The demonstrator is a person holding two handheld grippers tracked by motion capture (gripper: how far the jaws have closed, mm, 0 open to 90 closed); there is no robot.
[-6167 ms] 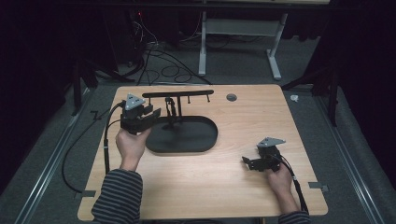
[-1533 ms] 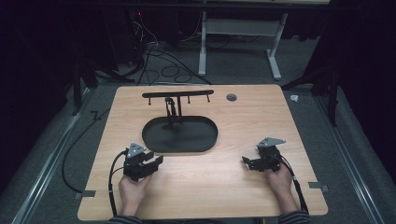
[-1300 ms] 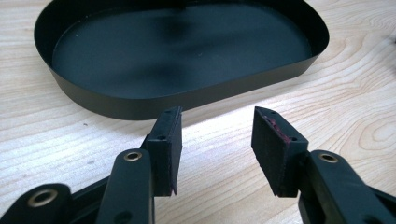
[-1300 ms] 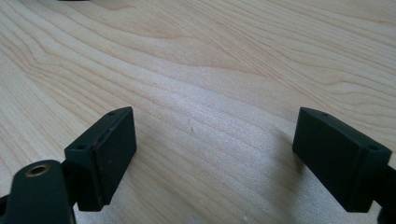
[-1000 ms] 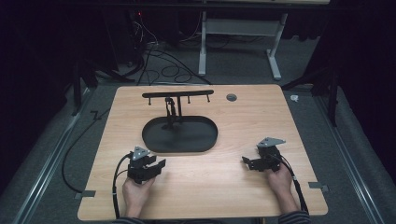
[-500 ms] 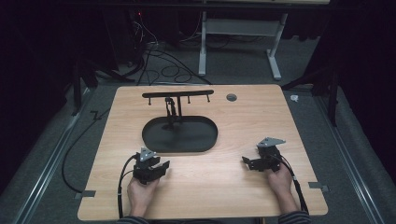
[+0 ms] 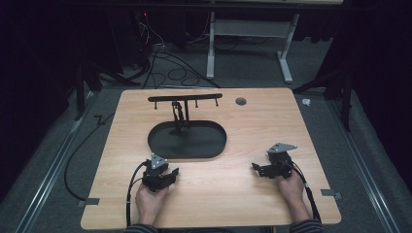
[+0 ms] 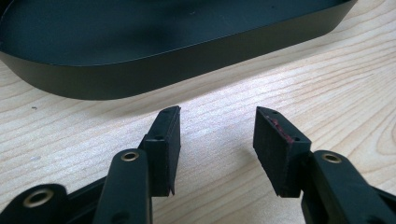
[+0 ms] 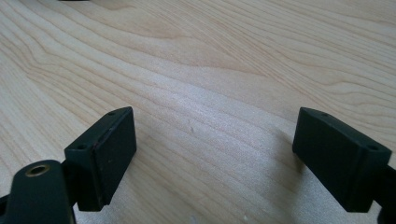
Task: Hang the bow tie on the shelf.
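left gripper (image 7: 167, 175): jaws parted, empty, near black tray (image 7: 160, 150) rim | right gripper (image 7: 258, 169): wide apart, empty, on table (image 7: 223, 194), well apart from tray

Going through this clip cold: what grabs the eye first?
A black oval tray with an upright hook stand sits at the middle of the wooden table. Near the front edge rest the left gripper and the right gripper, both open and empty.

Three cameras: one overhead, two low and close.

The wooden table (image 7: 233, 194) is seen whole from above, looking forward and down; its grain is seen close in both gripper views, and the black tray (image 8: 140, 70) crosses the left view's upper frame.
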